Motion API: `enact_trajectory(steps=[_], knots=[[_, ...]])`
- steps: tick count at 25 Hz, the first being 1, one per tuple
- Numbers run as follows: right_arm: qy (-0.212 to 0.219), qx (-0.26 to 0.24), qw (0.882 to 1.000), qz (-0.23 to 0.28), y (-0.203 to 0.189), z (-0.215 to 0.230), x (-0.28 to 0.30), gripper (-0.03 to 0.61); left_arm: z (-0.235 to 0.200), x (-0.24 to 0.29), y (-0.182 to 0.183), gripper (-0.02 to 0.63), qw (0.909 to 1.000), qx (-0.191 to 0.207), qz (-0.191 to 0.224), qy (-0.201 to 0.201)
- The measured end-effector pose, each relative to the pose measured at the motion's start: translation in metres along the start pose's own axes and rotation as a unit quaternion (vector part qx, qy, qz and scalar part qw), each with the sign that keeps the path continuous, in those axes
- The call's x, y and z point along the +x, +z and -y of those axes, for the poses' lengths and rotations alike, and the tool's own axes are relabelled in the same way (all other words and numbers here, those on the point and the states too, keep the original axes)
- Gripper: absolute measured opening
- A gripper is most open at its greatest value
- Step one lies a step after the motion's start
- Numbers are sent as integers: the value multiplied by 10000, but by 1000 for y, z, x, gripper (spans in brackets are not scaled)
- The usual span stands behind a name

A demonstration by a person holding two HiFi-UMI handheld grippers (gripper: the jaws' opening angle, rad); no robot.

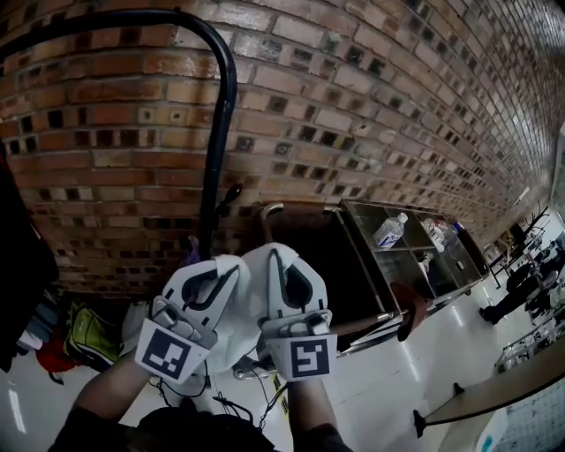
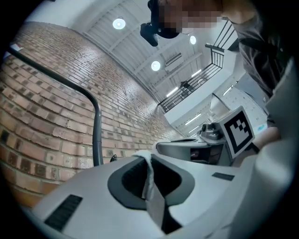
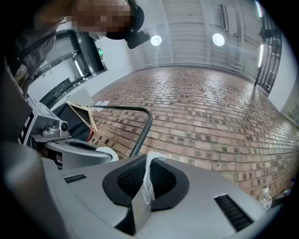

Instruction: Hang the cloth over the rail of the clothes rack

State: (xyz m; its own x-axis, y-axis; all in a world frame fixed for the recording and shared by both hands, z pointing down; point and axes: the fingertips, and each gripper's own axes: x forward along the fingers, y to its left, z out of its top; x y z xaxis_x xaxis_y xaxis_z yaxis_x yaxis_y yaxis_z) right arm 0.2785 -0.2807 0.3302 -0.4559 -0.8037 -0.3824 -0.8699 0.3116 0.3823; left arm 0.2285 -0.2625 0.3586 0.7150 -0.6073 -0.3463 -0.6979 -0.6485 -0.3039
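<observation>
The rack's black rail (image 1: pixel 132 18) arcs across the top left of the head view and bends down into a post (image 1: pixel 216 159) in front of the brick wall. Below it my left gripper (image 1: pixel 214 269) and right gripper (image 1: pixel 290 260) are held side by side, pointing up at the wall. A white cloth (image 1: pixel 241 328) hangs between and beneath them. In the left gripper view the jaws (image 2: pixel 149 161) are shut on a thin edge of cloth (image 2: pixel 150 182), with the rail (image 2: pixel 70 86) up to the left. The right gripper (image 3: pixel 150 161) likewise pinches a cloth edge (image 3: pixel 148 184), the rail (image 3: pixel 135 110) just beyond it.
A metal trolley (image 1: pixel 388 305) stands right of the post, with a water bottle (image 1: pixel 389 230) on its shelf. Bags (image 1: pixel 88 335) lie on the floor at lower left beside a dark hanging garment (image 1: pixel 18 256). A table edge (image 1: pixel 494 388) and a distant person (image 1: pixel 512 296) are at far right.
</observation>
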Motion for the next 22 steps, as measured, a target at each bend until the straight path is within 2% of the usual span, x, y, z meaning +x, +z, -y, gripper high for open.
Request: enact_trajectory(steps=[2, 6, 9, 16, 22], knots=[[-214, -120, 9996, 142, 2, 5, 4, 21, -10, 4, 0, 26, 9998, -109, 158, 107], [-587, -383, 9966, 434, 5, 19, 14, 21, -24, 20, 4, 26, 9990, -54, 348, 264], [-816, -493, 9939, 554, 4, 35, 15, 21, -24, 39, 13, 26, 9986, -132, 446, 248], [-762, -584, 9926, 741, 9, 93, 37, 21, -14, 108, 29, 26, 9991, -95, 403, 68], [-672, -322, 9912, 1095, 25, 148, 65, 21, -28, 169, 62, 26, 9982, 31, 577, 130]])
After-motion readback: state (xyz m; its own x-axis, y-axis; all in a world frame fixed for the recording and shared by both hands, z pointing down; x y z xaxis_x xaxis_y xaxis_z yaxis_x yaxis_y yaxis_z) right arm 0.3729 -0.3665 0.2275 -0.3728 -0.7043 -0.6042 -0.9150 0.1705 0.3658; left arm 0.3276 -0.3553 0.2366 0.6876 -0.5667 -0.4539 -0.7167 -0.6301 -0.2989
